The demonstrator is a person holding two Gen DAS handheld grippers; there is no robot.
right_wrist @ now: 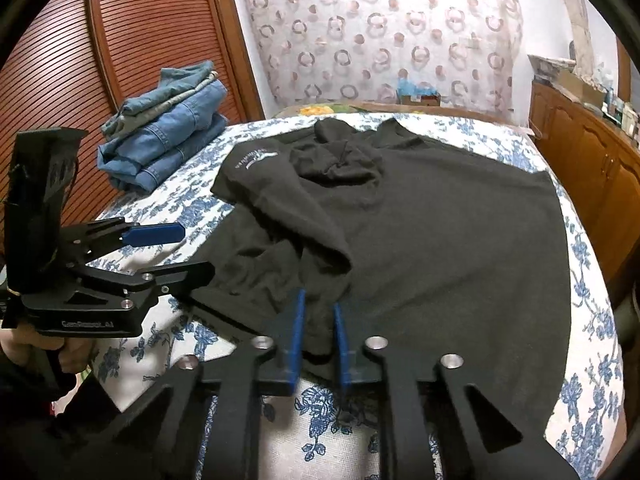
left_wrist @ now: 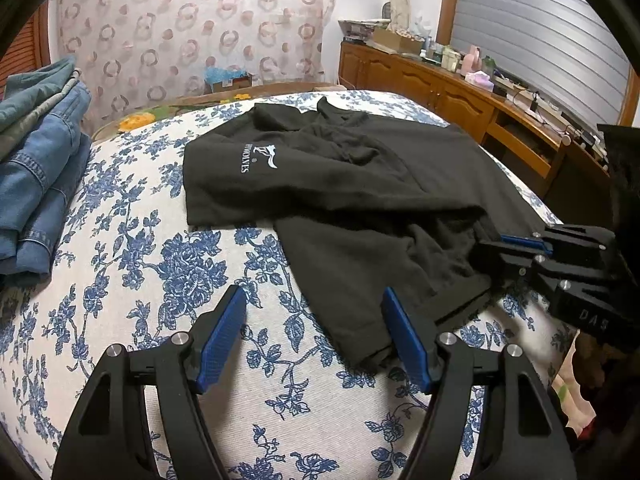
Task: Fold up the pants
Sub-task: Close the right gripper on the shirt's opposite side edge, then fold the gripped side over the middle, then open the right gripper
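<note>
Black pants (left_wrist: 340,168) with a white logo lie crumpled on the flowered bedspread (left_wrist: 140,240); the right wrist view shows the same pants (right_wrist: 420,220) spread wide. My right gripper (right_wrist: 318,320) is shut on a fold of the pants' near edge, with black cloth pinched between its blue pads. From the left wrist view, that right gripper (left_wrist: 496,246) bites the cloth from the right. My left gripper (left_wrist: 312,320) stands open just above the bed, its right finger beside a near corner of the pants and nothing between its pads. It shows again as the left gripper (right_wrist: 192,252) at the left.
A stack of folded jeans (left_wrist: 36,184) sits on the bed's far left, seen too as jeans (right_wrist: 172,140). A wooden sideboard (left_wrist: 460,92) with clutter runs along the right. A slatted wardrobe door (right_wrist: 100,40) stands left. The bed edge is near me.
</note>
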